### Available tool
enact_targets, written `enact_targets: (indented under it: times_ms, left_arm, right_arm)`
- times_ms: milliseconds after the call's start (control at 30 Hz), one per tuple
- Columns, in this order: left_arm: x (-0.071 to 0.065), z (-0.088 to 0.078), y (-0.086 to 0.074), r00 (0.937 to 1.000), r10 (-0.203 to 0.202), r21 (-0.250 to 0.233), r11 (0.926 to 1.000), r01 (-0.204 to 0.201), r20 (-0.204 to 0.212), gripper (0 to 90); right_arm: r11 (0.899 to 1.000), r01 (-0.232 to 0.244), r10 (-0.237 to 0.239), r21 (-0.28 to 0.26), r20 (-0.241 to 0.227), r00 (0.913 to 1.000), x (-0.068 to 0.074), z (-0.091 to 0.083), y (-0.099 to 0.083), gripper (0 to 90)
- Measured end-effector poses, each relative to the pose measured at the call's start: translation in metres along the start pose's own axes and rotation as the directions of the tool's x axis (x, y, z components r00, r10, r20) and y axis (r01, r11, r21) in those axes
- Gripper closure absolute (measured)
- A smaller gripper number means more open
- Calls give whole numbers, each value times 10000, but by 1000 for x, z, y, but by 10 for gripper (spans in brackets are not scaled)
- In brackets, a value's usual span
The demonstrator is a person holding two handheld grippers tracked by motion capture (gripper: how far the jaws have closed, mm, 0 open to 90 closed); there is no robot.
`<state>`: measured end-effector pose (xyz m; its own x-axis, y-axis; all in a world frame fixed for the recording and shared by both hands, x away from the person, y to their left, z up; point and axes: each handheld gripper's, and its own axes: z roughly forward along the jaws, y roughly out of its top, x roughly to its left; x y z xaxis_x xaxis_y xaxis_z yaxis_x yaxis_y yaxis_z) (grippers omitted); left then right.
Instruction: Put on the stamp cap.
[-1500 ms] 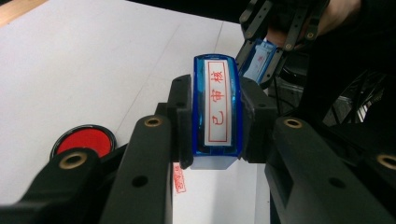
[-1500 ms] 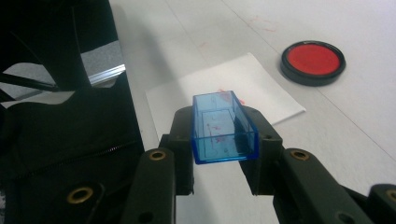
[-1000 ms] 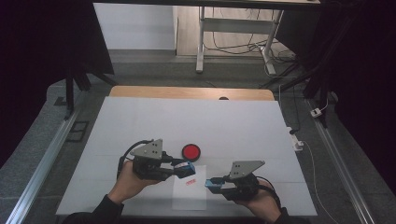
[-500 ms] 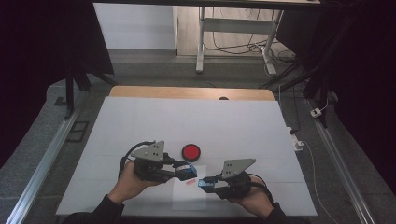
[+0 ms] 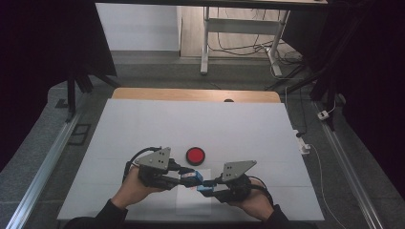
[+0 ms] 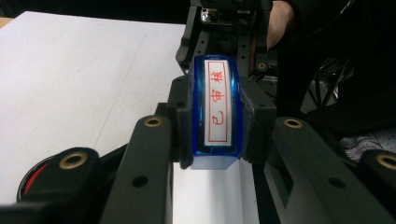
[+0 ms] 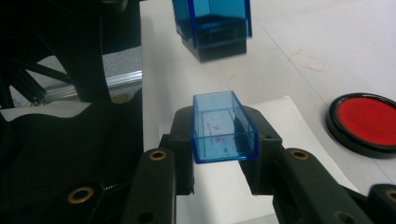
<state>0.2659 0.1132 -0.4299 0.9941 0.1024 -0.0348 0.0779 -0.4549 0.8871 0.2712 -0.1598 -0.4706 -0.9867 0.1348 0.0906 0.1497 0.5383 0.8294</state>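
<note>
Our right gripper (image 5: 206, 190) has edged in toward our left gripper (image 5: 192, 178) since before; it clamps the blue cap (image 7: 224, 127), the left clamps the stamp (image 6: 217, 112) just ahead, the red ink pad (image 5: 195, 155) beyond them.

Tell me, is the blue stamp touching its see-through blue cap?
Apart. The right gripper view shows the cap open-mouthed in the right claw, white paper showing between it and the stamp.

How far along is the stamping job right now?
Done: the cap is off, clamped in the right gripper. In hand: the left gripper holds the blue stamp. Left: inking on the red pad, probably, then pressing onto the paper.
</note>
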Motion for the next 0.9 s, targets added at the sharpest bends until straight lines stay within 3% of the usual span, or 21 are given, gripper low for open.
enact_targets:
  times_ms: [167, 900]
  left_arm:
    - [-2, 2, 1, 9996, 292, 29, 9996, -292, 69, 698]
    - [-3, 4, 0, 9977, 529, -62, 9986, -527, 430, 699]
  right_arm:
    - [9999, 132, -132, -38, -145, 9998, 2, 5, 4, 688]
    - [9986, 364, -385, -390, -562, 9977, 4, 13, 12, 690]
